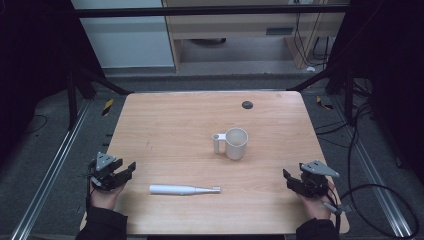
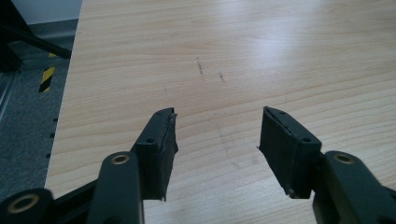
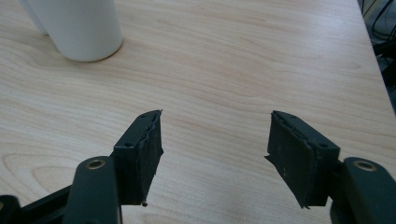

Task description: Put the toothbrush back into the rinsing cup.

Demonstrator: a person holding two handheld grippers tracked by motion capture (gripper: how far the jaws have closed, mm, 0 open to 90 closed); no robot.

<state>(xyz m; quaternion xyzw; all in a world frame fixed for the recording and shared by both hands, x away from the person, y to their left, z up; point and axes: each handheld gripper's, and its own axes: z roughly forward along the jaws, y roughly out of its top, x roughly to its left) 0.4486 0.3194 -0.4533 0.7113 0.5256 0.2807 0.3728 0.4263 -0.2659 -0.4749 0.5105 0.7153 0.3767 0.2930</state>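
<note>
**Both grippers empty at the near corners of the desk**

The left gripper (image 1: 131,167) rests at the near left edge of the desk (image 1: 175,120), its fingers (image 2: 159,144) spread with nothing between them. The right gripper (image 1: 286,176) is at the near right, also spread and empty. The white toothbrush (image 1: 184,189) lies flat between them, near the front edge. The white cup (image 1: 236,143) stands upright behind it.

Smooth wood-grain table (image 1: 165,125), glossy white cup (image 1: 236,143), matt black pads (image 2: 161,147)
</note>
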